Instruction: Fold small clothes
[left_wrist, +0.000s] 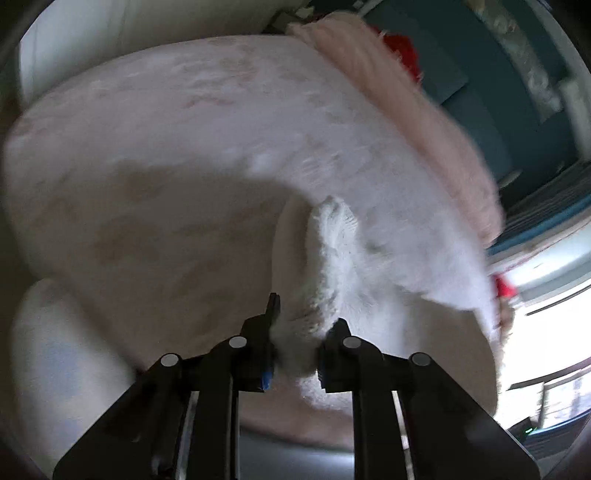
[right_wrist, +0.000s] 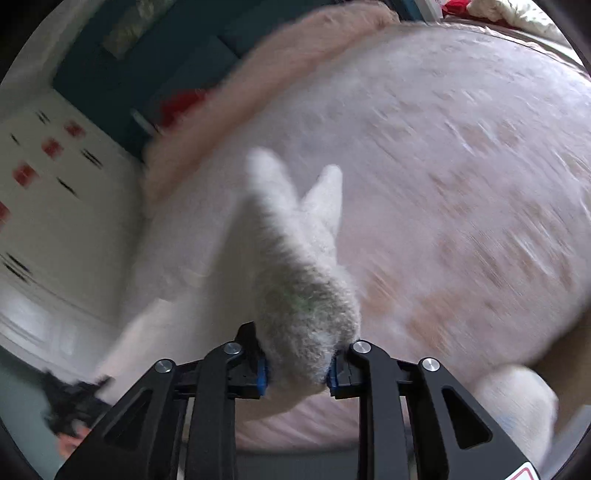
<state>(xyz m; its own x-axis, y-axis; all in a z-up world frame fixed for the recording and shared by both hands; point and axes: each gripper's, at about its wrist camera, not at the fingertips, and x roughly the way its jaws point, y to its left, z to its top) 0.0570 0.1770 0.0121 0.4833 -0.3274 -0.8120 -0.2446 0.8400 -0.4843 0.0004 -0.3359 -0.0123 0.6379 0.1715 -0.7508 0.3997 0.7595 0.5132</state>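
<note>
A white fluffy garment (left_wrist: 369, 266) hangs above the pale pink bed cover (left_wrist: 166, 147). My left gripper (left_wrist: 297, 343) is shut on one bunched corner of it, and the cloth stretches off to the right. My right gripper (right_wrist: 297, 365) is shut on another bunched corner of the same white garment (right_wrist: 295, 266), which stretches to the left toward the other gripper (right_wrist: 74, 402) at the lower left. Both views are blurred by motion.
A pink fluffy blanket (left_wrist: 406, 96) lies along the far edge of the bed, also in the right wrist view (right_wrist: 258, 81). Dark teal furniture (left_wrist: 480, 92) stands behind it. A white pillow (right_wrist: 517, 402) sits at the bed's near corner. A white cabinet (right_wrist: 55, 192) stands to the left.
</note>
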